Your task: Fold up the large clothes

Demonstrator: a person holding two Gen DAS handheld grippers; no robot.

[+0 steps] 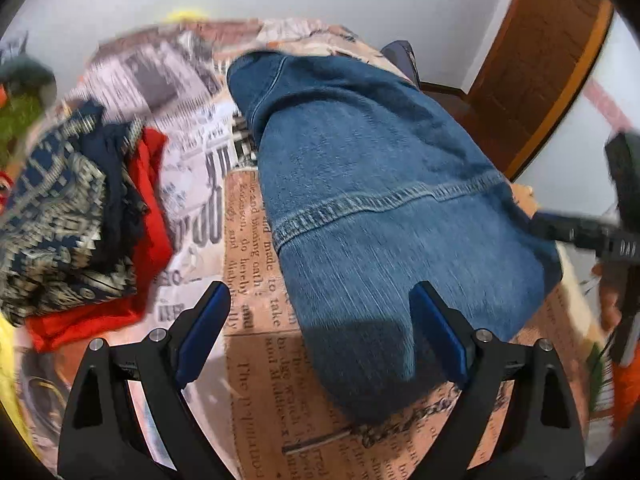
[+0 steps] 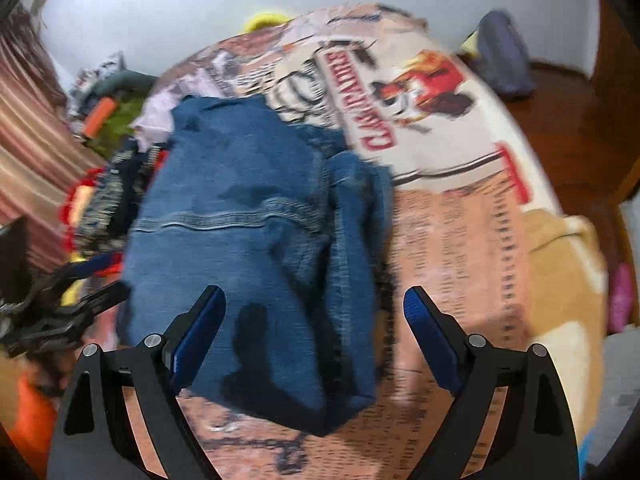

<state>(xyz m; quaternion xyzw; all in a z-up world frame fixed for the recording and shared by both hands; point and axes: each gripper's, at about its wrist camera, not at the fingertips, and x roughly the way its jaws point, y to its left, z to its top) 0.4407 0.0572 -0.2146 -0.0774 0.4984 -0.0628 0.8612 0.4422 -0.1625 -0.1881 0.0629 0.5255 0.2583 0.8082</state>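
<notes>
Over on the far left there's a messy pile of clothes (image 1: 76, 208), a patterned navy-and-cream piece lying on top of something red, sitting on the bed cover (image 1: 256, 256) with its newspaper-style print. My left gripper (image 1: 320, 304) hangs above the near end of the jeans (image 1: 384, 200), jaws spread wide, nothing between the blue pads (image 1: 204, 332), no contact with the denim that I can see.

The jeans themselves lie in the middle of the bed, folded into a long bundle running from near me to the far side, a stitched seam crossing them about halfway. From the right wrist view the right side of the bundle looks rumpled, with a loose flap bunched up along that edge.

My right gripper (image 2: 314, 306) is also wide open and empty, hovering over the near end of the jeans (image 2: 248, 240). The left gripper shows at the left edge of that view, just beside the denim.

Further right, the bed cover (image 2: 448, 240) carries a red-lettered print with a horse rider, and a tan blanket (image 2: 560, 256) lies at the right edge. Everything's a bit motion-blurred.
</notes>
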